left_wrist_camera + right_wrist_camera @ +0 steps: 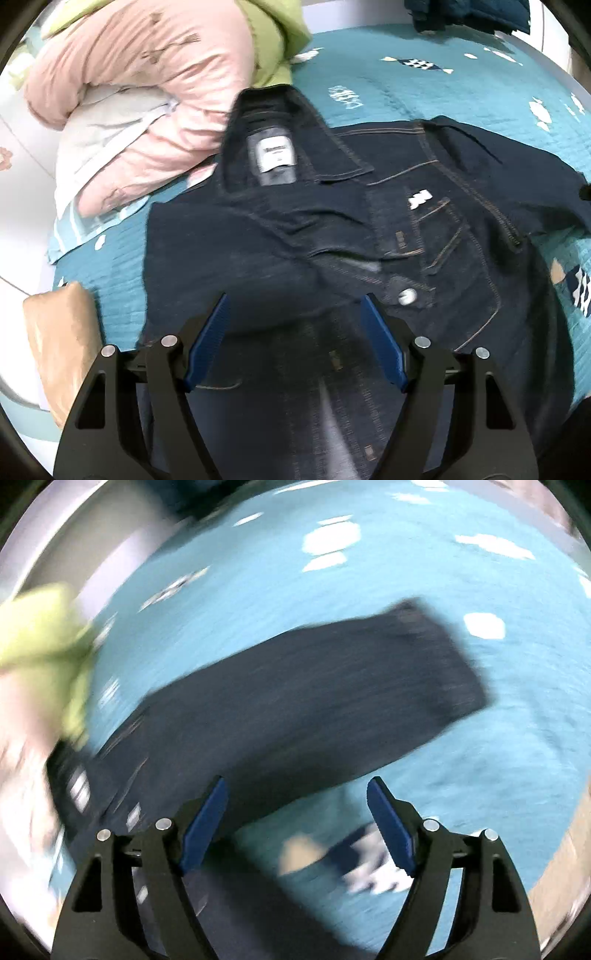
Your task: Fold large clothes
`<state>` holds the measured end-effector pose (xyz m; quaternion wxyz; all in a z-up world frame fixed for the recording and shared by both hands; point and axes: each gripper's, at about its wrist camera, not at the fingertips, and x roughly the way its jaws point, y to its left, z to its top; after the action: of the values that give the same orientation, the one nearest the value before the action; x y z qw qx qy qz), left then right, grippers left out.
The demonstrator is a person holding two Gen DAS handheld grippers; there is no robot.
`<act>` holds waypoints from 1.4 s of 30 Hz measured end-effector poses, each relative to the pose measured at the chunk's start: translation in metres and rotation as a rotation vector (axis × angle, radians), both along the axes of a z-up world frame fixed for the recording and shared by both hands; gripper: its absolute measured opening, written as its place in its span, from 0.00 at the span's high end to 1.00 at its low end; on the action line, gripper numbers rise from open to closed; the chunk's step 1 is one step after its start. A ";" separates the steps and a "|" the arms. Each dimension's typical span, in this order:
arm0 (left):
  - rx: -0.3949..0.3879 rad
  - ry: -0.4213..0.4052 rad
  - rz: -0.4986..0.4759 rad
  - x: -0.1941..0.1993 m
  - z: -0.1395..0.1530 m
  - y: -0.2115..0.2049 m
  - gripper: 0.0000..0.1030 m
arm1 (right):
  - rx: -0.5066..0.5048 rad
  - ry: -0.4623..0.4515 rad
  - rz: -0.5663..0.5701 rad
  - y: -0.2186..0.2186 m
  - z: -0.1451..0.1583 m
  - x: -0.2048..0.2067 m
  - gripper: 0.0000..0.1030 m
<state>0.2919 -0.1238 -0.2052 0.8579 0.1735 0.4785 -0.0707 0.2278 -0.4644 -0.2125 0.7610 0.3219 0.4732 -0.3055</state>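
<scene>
A dark denim jacket (pixel 369 229) lies front up on the teal bedspread (pixel 424 96), collar and white neck label toward the pillows. Its left sleeve is folded across the chest. My left gripper (pixel 295 314) is open and empty, just above the jacket's lower front. In the right wrist view, which is blurred by motion, the jacket's right sleeve (pixel 332 686) stretches out flat over the bedspread (pixel 369 572). My right gripper (pixel 297 797) is open and empty, above the sleeve's near edge by the armpit.
A pink quilt (pixel 147 74) and a green blanket (pixel 273 40) are piled at the head of the bed. A tan pillow (pixel 62 339) sits at the left edge. Dark blue clothes (pixel 469 14) lie at the far side.
</scene>
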 end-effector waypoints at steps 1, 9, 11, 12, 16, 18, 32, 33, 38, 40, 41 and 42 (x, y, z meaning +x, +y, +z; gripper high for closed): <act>-0.005 0.004 -0.005 0.001 0.000 -0.006 0.29 | 0.016 0.018 -0.041 -0.014 -0.005 -0.005 0.25; -0.097 0.044 -0.053 0.018 0.004 -0.061 0.30 | 0.292 -0.092 -0.141 -0.075 -0.044 -0.018 0.44; -0.129 0.057 -0.055 0.024 0.005 -0.073 0.31 | 0.319 -0.100 -0.163 -0.080 -0.049 -0.016 0.44; -0.144 0.066 -0.052 0.029 0.006 -0.080 0.33 | 0.333 -0.111 -0.164 -0.085 -0.051 -0.015 0.43; -0.195 0.086 -0.061 0.042 0.008 -0.103 0.39 | 0.343 -0.168 -0.161 -0.098 -0.051 -0.014 0.52; -0.202 0.082 -0.070 0.049 0.009 -0.116 0.49 | 0.336 -0.196 -0.136 -0.101 -0.051 -0.011 0.70; -0.288 0.279 -0.003 0.082 -0.073 -0.155 0.95 | 0.254 -0.343 -0.029 -0.087 -0.018 0.003 0.88; -0.263 0.263 -0.017 0.080 -0.073 -0.158 0.95 | 0.232 -0.355 -0.013 -0.084 -0.012 0.006 0.88; -0.250 0.255 -0.017 0.080 -0.075 -0.161 0.95 | 0.116 -0.454 0.087 -0.054 0.026 0.012 0.89; -0.247 0.251 -0.021 0.080 -0.077 -0.162 0.95 | 0.091 -0.523 0.155 -0.036 0.046 0.014 0.90; -0.238 0.243 -0.029 0.079 -0.077 -0.163 0.95 | 0.091 -0.562 0.190 -0.027 0.056 0.017 0.90; -0.228 0.234 -0.040 0.078 -0.077 -0.164 0.95 | 0.103 -0.617 0.242 -0.015 0.068 0.017 0.90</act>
<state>0.3701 -0.2883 -0.2817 0.8090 0.0749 0.5603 -0.1613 0.2452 -0.4794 -0.1448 0.8819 0.3788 0.2700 -0.0764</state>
